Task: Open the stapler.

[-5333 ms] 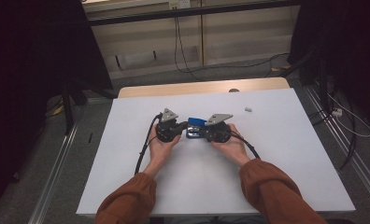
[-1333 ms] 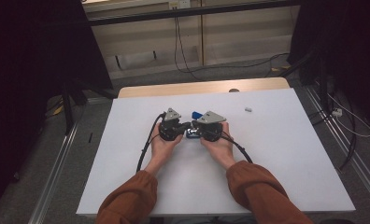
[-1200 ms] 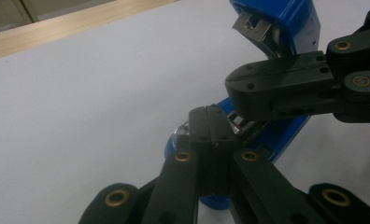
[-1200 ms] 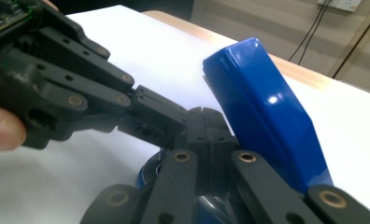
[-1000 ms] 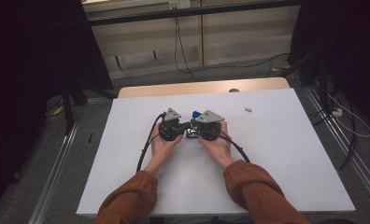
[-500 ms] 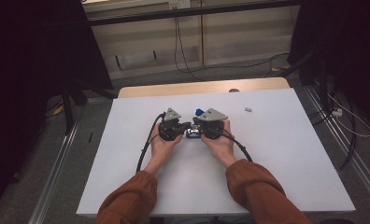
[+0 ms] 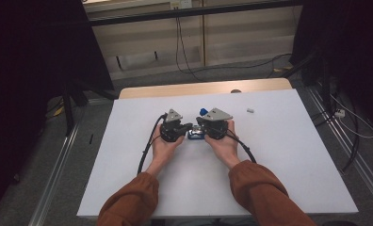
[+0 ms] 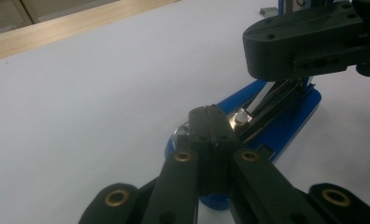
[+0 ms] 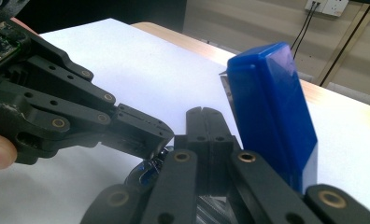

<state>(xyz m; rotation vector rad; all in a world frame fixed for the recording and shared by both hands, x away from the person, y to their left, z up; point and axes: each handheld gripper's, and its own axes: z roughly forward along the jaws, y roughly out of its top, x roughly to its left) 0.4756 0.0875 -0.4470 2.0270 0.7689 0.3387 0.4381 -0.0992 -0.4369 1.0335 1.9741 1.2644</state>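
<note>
A blue stapler [image 7: 194,134] lies on the white table between my two grippers, with its blue lid [image 9: 272,112] swung up nearly upright. My left gripper [image 7: 189,127] is shut, and its tip [image 8: 209,112] rests over the metal magazine [image 8: 241,117] at the stapler's hinge end. Facing it from the other side, my right gripper [image 7: 199,128] is also shut. In the right gripper view its closed tip [image 9: 204,114] sits just beside the raised lid. Whether either gripper pinches a thin part is hidden.
A small white piece [image 7: 250,110] lies on the white tabletop [image 7: 279,155] to the far right of the grippers. A wooden strip [image 7: 203,88] runs along the table's far edge. Black cables [image 7: 147,146] trail from both grippers toward the person.
Compared with five seconds ago, the grippers have closed in on the stapler and its blue lid stands raised. Over the last second nothing has visibly moved.
</note>
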